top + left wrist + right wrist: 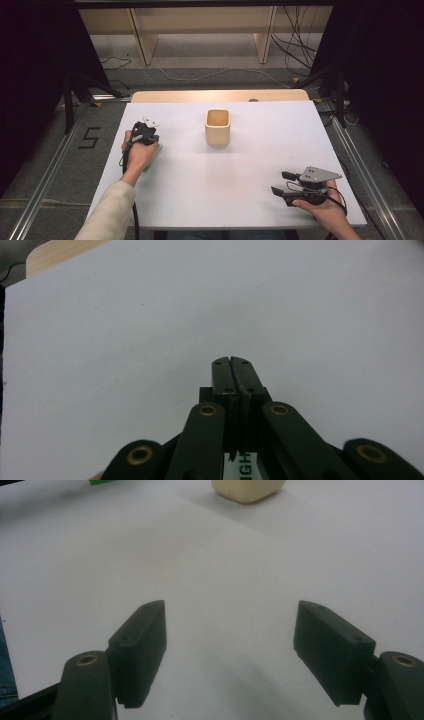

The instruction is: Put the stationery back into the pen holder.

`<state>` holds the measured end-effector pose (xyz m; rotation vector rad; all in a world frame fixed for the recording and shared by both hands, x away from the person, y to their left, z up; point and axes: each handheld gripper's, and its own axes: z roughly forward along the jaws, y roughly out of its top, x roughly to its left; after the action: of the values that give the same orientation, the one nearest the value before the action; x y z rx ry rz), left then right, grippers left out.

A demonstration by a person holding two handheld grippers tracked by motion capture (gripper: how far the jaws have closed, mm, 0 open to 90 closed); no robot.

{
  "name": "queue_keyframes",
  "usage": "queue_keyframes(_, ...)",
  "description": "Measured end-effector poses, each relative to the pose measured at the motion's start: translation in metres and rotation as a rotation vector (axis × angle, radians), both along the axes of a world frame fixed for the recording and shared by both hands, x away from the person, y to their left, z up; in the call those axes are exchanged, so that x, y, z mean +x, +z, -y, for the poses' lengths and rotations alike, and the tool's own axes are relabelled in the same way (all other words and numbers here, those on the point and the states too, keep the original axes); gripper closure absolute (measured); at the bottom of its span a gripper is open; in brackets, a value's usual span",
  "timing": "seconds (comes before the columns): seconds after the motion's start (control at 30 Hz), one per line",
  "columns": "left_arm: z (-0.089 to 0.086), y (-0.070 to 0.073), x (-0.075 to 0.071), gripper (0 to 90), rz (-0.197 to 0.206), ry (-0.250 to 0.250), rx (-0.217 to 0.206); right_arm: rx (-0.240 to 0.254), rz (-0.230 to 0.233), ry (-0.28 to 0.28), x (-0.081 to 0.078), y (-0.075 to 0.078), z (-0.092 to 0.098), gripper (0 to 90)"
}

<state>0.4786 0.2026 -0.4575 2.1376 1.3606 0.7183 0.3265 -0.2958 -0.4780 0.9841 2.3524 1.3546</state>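
Observation:
A cream square cup [217, 127] stands upright on the white tabletop [225, 175], a little behind its middle; its base [247, 489] also shows at the top of the right gripper view. My left gripper [145, 125] is held over the table's left side, left of the cup, pointing away from the person. Its two black jaws are pressed together with nothing between them [231, 361]. My right gripper [278, 183] rests near the front right corner, pointing left. Its jaws stand wide apart over bare table [230, 615].
A green strip [152, 159] shows under the left hand; I cannot tell what it is. A wooden edge [220, 95] runs behind the white top. Beyond the table are metal rails, cables on the floor and wooden legs [142, 40].

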Motion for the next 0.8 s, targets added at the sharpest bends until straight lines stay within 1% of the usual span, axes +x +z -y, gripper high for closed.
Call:
queue_keyframes(0.07,-0.001,0.0,0.005,90.0,-0.01,0.016,0.01,-0.006,-0.001,-0.001,0.0,0.0,0.0,29.9)
queue_keyframes(0.13,-0.002,-0.001,0.009,90.0,-0.018,0.035,0.008,-0.003,0.004,0.0,0.001,0.0,0.001,29.9)
queue_keyframes(0.2,-0.005,-0.005,0.015,90.0,-0.042,0.053,0.027,-0.007,0.002,0.001,0.002,-0.001,0.001,29.9)
queue_keyframes(0.27,-0.006,-0.007,0.017,90.0,-0.05,0.058,0.026,-0.006,0.002,0.002,0.002,-0.001,0.001,29.9)
queue_keyframes(0.33,-0.006,-0.009,0.019,90.0,-0.07,0.059,0.026,-0.001,0.004,0.001,0.001,-0.001,0.001,29.9)
queue_keyframes(0.5,-0.004,-0.01,0.021,90.0,-0.074,0.06,0.033,-0.002,0.004,0.002,0.001,-0.001,0.001,29.9)
queue_keyframes(0.6,-0.004,-0.011,0.022,90.0,-0.09,0.059,0.042,0.0,0.0,0.0,0.001,-0.001,0.001,29.9)
queue_keyframes(0.7,-0.004,-0.011,0.021,90.0,-0.092,0.055,0.039,-0.007,0.0,0.004,0.001,-0.001,0.001,29.9)
queue_keyframes(0.73,-0.003,-0.01,0.021,90.0,-0.086,0.048,0.038,-0.007,0.0,0.004,0.001,-0.001,0.001,29.9)
queue_keyframes(0.77,0.0,-0.007,0.019,90.0,-0.072,0.023,0.039,-0.007,0.0,0.003,0.001,-0.001,0.001,29.9)
queue_keyframes(0.8,0.0,-0.007,0.019,90.0,-0.072,0.023,0.039,-0.003,0.002,0.003,0.002,-0.001,0.001,29.9)
